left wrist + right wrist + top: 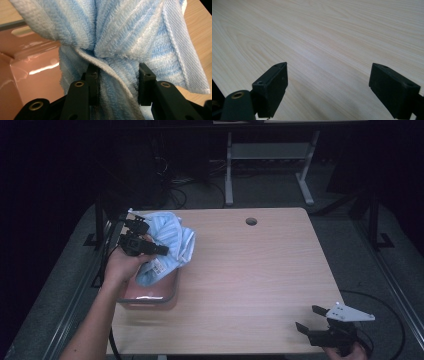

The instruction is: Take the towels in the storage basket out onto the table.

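A light blue striped towel [167,245] hangs bunched above a pink plastic tub [150,297] at the table's left edge. My left gripper [157,247] is shut on the towel, and the cloth drapes to the right of it. In the left gripper view the towel [120,37] is pinched in a thick fold between the two black jaws, with the pink tub [35,72] behind and below. My right gripper [311,318] rests near the front right corner of the table, open, with only bare wood between its jaws [328,90].
The wooden table [250,280] has a round cable hole [251,221] near its far edge. A white desk frame [270,155] and cables stand on the dark floor beyond. A black cable trails off the table's right side.
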A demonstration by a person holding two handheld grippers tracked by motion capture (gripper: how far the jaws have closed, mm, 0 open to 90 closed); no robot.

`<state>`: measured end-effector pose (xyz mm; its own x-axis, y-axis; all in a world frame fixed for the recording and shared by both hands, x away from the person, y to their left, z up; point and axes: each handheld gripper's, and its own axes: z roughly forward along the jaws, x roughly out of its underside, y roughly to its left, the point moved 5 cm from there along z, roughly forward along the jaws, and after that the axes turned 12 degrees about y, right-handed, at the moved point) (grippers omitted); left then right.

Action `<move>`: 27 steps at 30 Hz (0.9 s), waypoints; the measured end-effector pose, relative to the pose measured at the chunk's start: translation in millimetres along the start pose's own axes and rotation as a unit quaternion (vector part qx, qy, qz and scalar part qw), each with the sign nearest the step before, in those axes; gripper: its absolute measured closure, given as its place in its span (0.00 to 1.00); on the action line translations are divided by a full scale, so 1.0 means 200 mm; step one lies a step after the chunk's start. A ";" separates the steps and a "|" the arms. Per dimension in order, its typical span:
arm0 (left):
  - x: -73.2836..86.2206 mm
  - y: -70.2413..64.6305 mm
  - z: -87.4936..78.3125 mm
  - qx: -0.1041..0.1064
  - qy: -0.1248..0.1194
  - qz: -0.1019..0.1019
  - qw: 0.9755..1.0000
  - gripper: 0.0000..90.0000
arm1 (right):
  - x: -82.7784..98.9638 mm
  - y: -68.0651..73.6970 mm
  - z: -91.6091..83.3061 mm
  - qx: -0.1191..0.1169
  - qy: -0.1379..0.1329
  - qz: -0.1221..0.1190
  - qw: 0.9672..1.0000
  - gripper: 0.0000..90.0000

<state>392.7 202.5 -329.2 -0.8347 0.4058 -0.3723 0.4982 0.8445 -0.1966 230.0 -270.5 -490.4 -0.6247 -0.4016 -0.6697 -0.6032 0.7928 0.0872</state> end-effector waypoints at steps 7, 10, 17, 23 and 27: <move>-0.05 -0.07 0.02 -0.001 0.008 0.016 1.000 0.69 | 0.00 0.00 0.00 0.001 -0.002 0.001 1.000 0.17; -0.07 -0.10 0.02 -0.002 0.008 0.019 1.000 0.69 | 0.00 -0.01 -0.01 0.000 -0.002 0.001 1.000 0.17; -0.12 -0.16 0.06 0.000 0.015 0.033 0.999 0.69 | 0.00 -0.01 0.00 -0.002 -0.002 0.000 1.000 0.17; -0.16 -0.21 0.09 0.004 0.017 0.041 0.999 0.69 | 0.00 -0.01 -0.01 -0.001 -0.004 0.003 1.000 0.17; -0.18 -0.24 0.11 0.008 0.019 0.045 0.999 0.69 | 0.00 -0.01 -0.01 -0.001 -0.006 0.004 1.000 0.17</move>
<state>403.2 139.0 -326.1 -0.7941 0.4940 -0.3541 0.5759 0.7977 -0.1787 229.7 -273.4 -489.1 -0.6235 -0.3900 -0.6776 -0.5998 0.7946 0.0946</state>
